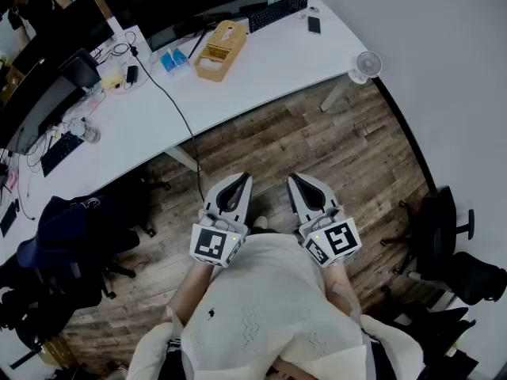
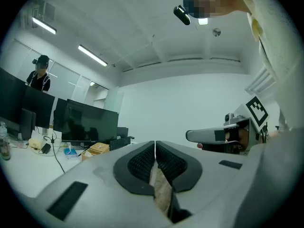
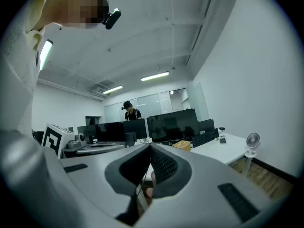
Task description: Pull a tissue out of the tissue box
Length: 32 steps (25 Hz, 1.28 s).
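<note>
The tissue box [image 1: 220,51] is sitting far away on the white surface [image 1: 269,74], near the back edge, just beside some little blue packs [image 1: 174,60].

Here is what could be going wrong soon. The box looks light, so I think a quick pull may be lifting the whole box up with the tissue. A pinch that is too small may be tearing the tissue. A black cable [image 1: 170,101] is lying close by, and a claw may be snagging it on the way in.

The box is looking tan, like light wood, long and low. It is too small here to tell if a tissue is poking out of the top.

A dark keyboard [image 1: 277,12] and big black screens [image 1: 182,2] are standing behind it, and a small fan [image 1: 366,64] is sitting at the corner.

Both claws are being held close to the person's chest, over the wooden floor [image 1: 317,141], well apart from the box. The left claw [image 1: 242,179] is pinched tight with nothing in it. The right claw [image 1: 293,178] is closed too, and empty.
</note>
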Tool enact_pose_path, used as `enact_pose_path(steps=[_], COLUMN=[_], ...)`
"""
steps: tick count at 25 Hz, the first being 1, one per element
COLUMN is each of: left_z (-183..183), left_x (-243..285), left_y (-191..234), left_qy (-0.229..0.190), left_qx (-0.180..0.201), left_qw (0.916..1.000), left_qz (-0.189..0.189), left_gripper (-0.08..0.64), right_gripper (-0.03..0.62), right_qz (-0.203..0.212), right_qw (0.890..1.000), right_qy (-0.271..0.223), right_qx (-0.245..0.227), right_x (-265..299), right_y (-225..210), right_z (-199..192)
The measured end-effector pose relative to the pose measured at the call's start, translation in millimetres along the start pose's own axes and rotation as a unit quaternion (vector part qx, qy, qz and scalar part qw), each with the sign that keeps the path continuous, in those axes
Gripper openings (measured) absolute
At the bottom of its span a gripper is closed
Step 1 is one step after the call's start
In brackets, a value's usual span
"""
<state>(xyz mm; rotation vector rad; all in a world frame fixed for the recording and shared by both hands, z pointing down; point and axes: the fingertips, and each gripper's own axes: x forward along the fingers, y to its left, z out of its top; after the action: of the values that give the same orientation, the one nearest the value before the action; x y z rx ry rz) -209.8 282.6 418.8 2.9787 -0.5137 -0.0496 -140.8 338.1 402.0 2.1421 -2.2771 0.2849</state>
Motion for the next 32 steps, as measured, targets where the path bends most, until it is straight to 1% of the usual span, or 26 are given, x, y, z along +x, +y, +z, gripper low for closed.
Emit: enact_pose_path(steps=[8, 14, 17, 18, 20, 21, 26, 32], left_z=[-5, -4, -10, -11, -13, -13, -15, -7], left_x=[0, 2, 0, 0, 2, 2, 2, 11], left_y=[-3, -6, -6, -7, -9, -9, -10, -5], left_qy=[0.010, 0.007, 0.009, 0.012, 0.017, 0.018, 0.021, 0.012], left_qx=[0.003, 0.008, 0.007, 0.008, 0.008, 0.008, 0.015, 0.021], left_qw=[0.9999, 0.9999, 0.9999, 0.9999, 0.9998, 0.9998, 0.9997, 0.9997], left_qz=[-0.002, -0.004, 0.000, 0.000, -0.006, -0.007, -0.001, 0.004], left_gripper=[0.017, 0.017, 0.018, 0.023, 0.094, 0.104, 0.104, 0.104], right_gripper=[0.000, 0.000, 0.000, 0.000, 0.000, 0.000, 0.002, 0.002], right_qz=[0.002, 0.004, 0.003, 0.003, 0.003, 0.004, 0.005, 0.001], right_qw=[1.000, 1.000, 1.000, 1.000, 1.000, 1.000, 1.000, 1.000], right_qy=[0.001, -0.001, 0.004, 0.006, 0.007, 0.006, -0.002, 0.001], right_qx=[0.004, -0.004, -0.005, -0.006, -0.011, -0.012, -0.002, -0.016], right_x=[-2, -2, -4, -5, -5, -6, -7, -4], right_y=[0, 0, 0, 0, 1, 1, 0, -8], right_z=[-5, -4, -11, -12, -11, -11, -10, -10])
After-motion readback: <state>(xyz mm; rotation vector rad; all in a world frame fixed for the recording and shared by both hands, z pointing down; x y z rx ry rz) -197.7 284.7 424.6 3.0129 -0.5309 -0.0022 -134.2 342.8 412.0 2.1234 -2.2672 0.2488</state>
